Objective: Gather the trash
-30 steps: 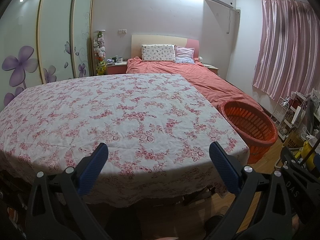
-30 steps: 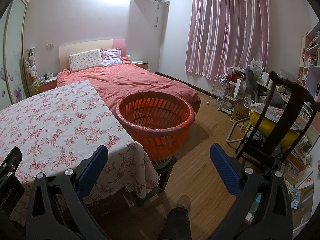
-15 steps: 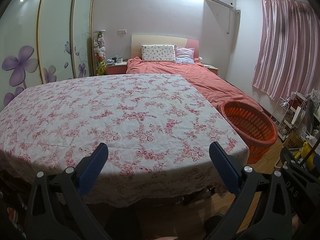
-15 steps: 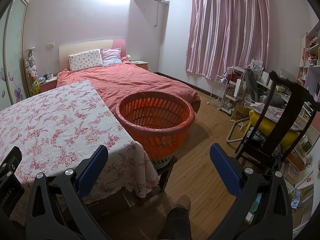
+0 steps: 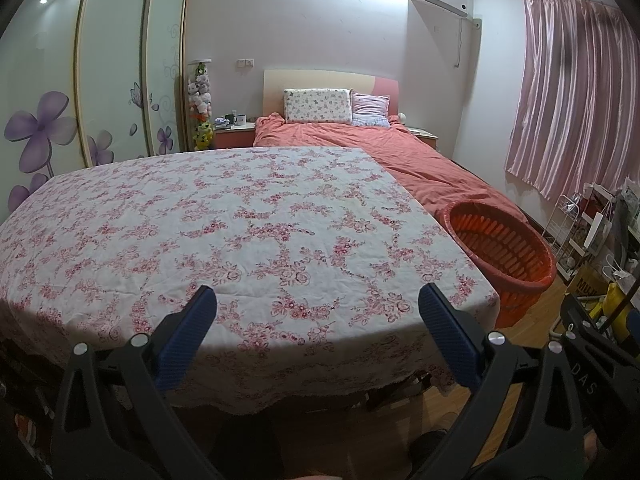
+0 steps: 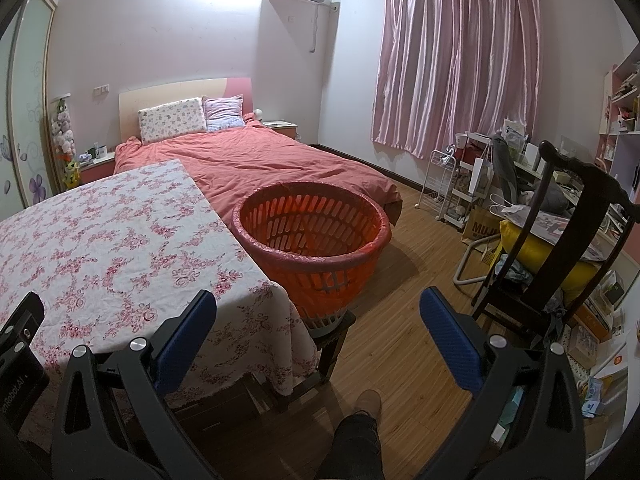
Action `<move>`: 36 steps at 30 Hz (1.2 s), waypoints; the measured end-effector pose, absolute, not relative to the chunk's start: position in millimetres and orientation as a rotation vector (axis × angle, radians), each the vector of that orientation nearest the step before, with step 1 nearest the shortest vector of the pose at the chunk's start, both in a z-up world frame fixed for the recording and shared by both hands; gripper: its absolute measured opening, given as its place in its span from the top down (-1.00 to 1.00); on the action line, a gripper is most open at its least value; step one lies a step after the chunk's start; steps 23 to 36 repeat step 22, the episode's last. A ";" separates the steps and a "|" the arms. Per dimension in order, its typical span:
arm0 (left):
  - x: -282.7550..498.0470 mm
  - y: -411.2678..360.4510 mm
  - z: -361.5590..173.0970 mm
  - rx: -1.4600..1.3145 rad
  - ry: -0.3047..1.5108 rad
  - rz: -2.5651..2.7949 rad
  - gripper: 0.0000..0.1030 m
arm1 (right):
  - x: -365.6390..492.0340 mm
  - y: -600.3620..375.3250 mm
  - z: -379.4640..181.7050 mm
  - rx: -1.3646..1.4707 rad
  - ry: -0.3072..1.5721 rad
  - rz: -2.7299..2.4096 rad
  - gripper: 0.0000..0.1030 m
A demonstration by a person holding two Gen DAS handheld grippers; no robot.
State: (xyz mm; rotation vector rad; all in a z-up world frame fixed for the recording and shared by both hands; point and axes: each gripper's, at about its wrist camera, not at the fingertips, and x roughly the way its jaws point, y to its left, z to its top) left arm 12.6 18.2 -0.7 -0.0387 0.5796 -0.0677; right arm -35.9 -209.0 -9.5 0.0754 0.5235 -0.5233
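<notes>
An orange slatted basket (image 6: pixel 312 236) lined with a clear bag stands on a low dark stool at the right end of the table; in the left wrist view the basket (image 5: pixel 504 252) shows at the right. The table (image 5: pixel 240 232) carries a white cloth with pink flowers, and I see no trash on it. My left gripper (image 5: pixel 316 320) hangs open over the table's near edge, nothing between its blue pads. My right gripper (image 6: pixel 316 320) is open too, held above the floor in front of the basket, empty.
A bed with a salmon cover (image 6: pixel 256 160) lies behind the table. A dark wooden chair (image 6: pixel 560 240) with a yellow cushion and cluttered shelves (image 6: pixel 480 176) stand to the right on the wood floor. A person's leg and shoe (image 6: pixel 364 412) show below the right gripper.
</notes>
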 end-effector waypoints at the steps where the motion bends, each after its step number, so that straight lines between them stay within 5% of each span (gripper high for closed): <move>1: 12.6 18.2 -0.6 -0.039 0.579 -0.067 -0.92 | -36.0 -209.0 -9.4 0.076 0.523 -0.523 -0.95; 36: 9.7 18.1 -1.9 -0.033 0.571 -0.057 -0.92 | -35.5 -208.2 -9.3 0.075 0.523 -0.523 -0.95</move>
